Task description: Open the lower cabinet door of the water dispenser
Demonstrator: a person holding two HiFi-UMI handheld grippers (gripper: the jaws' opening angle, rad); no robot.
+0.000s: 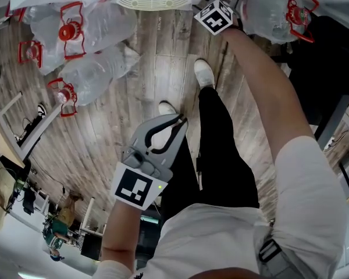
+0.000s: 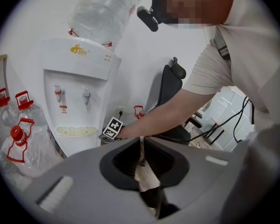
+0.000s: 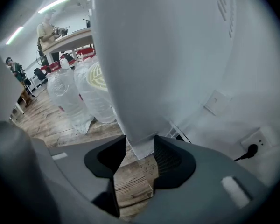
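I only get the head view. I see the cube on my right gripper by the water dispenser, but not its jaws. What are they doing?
Observer: In the right gripper view, the right gripper has its jaws wide apart, straddling a lower corner of the water dispenser.
Operator: What's on the wall behind it?
Observer: A wall socket low down, with a black plug in it.
Operator: Does the dispenser have taps?
Observer: Yes, the left gripper view shows two on its front: a red tap and a grey-blue tap.
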